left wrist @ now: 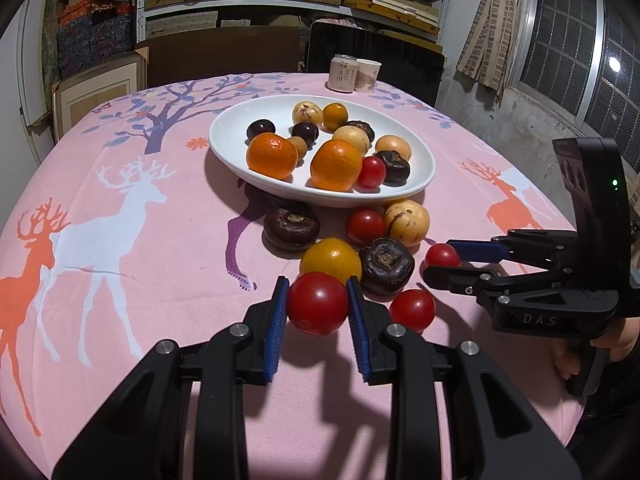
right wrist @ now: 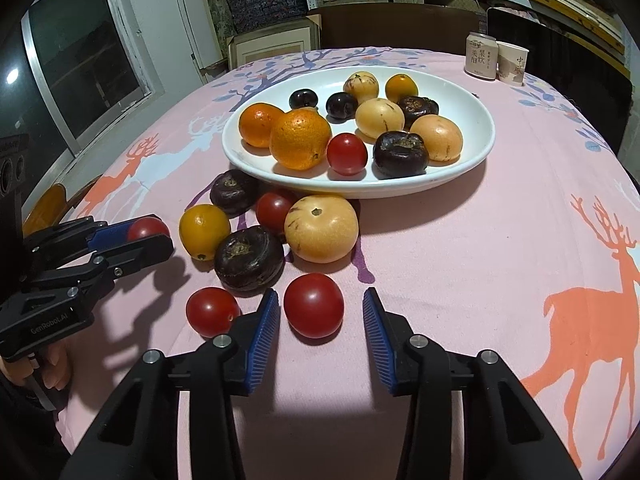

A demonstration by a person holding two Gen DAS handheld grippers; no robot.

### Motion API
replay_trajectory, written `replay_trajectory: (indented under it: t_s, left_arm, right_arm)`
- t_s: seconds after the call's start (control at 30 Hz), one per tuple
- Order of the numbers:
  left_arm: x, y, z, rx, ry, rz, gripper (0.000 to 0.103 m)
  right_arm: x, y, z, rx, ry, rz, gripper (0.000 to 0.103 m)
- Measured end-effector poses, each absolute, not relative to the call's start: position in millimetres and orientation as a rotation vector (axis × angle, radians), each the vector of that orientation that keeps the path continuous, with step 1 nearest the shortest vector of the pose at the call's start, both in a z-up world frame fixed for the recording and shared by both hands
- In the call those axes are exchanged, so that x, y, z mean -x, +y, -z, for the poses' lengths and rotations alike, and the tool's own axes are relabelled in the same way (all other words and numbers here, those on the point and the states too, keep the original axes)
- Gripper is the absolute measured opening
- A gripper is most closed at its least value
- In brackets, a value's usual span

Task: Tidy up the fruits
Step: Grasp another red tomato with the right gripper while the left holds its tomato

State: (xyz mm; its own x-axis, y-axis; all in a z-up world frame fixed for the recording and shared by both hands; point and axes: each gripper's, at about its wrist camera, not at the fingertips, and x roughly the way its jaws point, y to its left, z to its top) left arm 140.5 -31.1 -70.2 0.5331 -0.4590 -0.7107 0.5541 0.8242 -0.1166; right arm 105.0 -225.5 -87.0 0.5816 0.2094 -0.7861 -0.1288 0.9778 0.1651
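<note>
1. Left gripper [left wrist: 318, 300] is clamped on a red tomato [left wrist: 318, 304], near the white dish [left wrist: 224, 148].
2. Right gripper [right wrist: 320, 312] stands apart around another tomato [right wrist: 314, 306] on the tabletop [right wrist: 460, 260], pads not yet touching.
3. That tomato lies dead centre between its fingers, so closing should suffice.

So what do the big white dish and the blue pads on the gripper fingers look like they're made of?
The white dish looks like glazed ceramic or porcelain, since its rim is smooth and glossy, though melamine is possible. The blue pads look like ribbed rubber or soft plastic: matte, with fine parallel ridges.
</note>
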Motion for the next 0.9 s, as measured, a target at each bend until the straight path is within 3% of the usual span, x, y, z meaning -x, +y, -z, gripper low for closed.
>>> replay_trajectory:
  t_s: [0.43, 0.5, 0.57, 0.9]
  left_arm:
    - [-140.5, -32.4, 71.0, -0.134, 0.807, 0.610, 0.028]
    - [-140.6, -32.3, 70.9, -0.132, 0.807, 0.609, 0.028]
    - [-140.7, -32.5, 71.1, -0.129, 0.807, 0.609, 0.028]
    - [-141.5, -31.7, 70.7, -0.125, 0.800, 0.604, 0.028]
  right_arm:
    - [-104.7, -218.9, 86.4, -0.044, 0.933, -0.184, 0.044]
    - [-106.7, -217.5, 86.2, -0.051, 0.931, -0.191, 0.041]
    - [-107.2, -216.6, 86.5, -0.047, 0.929, -0.185, 0.029]
    - [-97.7, -223.6, 81.8, -0.105, 0.910, -0.187, 0.028]
